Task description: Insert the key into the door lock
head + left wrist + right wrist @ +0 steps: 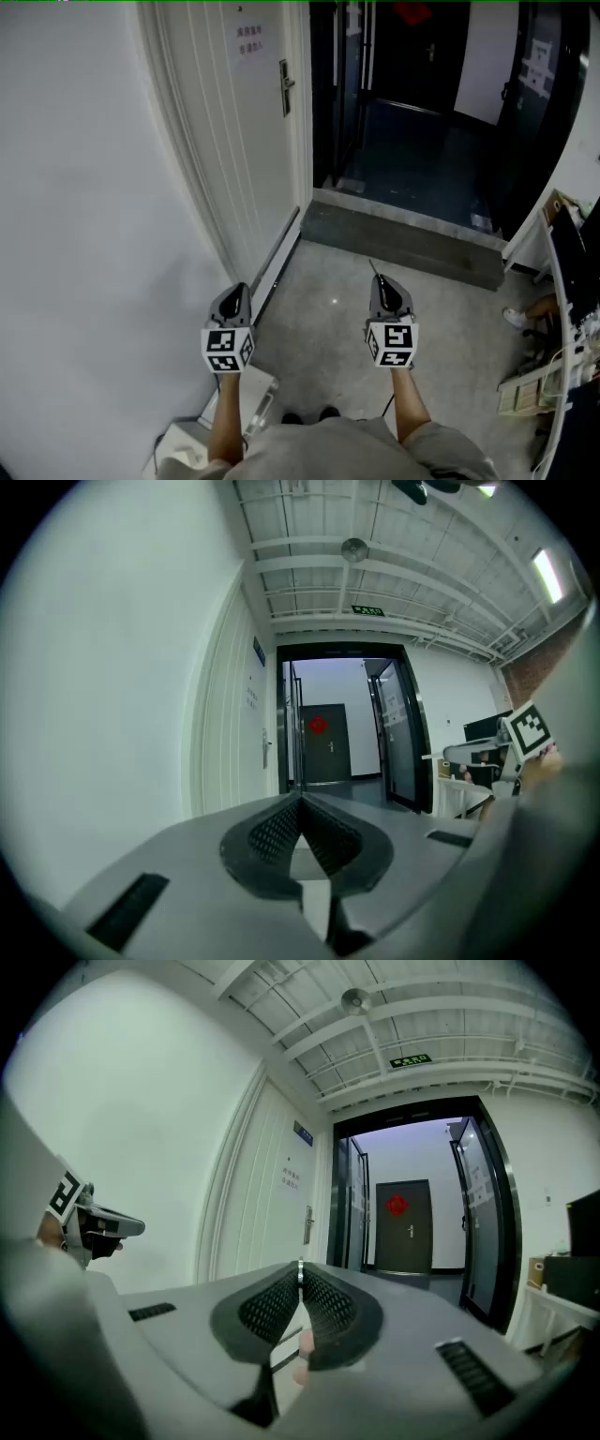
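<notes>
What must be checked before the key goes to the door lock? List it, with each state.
1. Key held by right gripper: ok, jaws shut on it, tip sticking out ahead.
2. Left gripper free: ok, shut on nothing.
3. Lock plate on the white door in sight: ok.
4. Key close to the lock plate: not ok, well short of it.
5. Keyhole located: cannot tell, too small.

threshold: grey slab | exit sign: green, overhead | red ornament: on far dark door
</notes>
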Demonstrator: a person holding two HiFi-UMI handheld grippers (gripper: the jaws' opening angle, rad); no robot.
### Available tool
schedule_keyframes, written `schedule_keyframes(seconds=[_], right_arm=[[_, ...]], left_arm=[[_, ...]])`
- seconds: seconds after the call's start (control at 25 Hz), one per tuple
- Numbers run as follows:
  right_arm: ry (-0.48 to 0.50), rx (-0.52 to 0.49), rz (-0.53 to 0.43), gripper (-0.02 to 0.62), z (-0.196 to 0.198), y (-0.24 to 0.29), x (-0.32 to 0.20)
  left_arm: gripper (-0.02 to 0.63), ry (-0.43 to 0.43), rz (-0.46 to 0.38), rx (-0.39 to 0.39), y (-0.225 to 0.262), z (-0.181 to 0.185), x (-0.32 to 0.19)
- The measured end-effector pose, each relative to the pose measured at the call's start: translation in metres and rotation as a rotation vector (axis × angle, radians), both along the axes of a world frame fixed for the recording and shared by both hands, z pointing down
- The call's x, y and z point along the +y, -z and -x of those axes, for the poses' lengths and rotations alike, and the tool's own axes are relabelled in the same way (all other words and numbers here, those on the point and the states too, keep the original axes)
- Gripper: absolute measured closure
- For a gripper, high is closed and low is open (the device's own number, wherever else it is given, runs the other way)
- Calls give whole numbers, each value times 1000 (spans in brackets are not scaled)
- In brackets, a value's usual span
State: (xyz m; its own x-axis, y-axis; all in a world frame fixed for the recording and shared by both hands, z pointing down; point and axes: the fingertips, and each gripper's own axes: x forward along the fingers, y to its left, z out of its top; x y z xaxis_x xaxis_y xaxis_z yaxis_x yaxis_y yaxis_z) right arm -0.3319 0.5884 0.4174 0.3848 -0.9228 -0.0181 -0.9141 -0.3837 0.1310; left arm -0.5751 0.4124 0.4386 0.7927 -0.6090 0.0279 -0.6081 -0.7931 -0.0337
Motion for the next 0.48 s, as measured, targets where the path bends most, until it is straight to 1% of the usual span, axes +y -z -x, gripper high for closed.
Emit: schedule_keyframes(seconds=[0.48], right_arm=[[19,-15,-4,566,-17,-2,11]], left_arm=[[589,1,9,-11,-4,-19,12]])
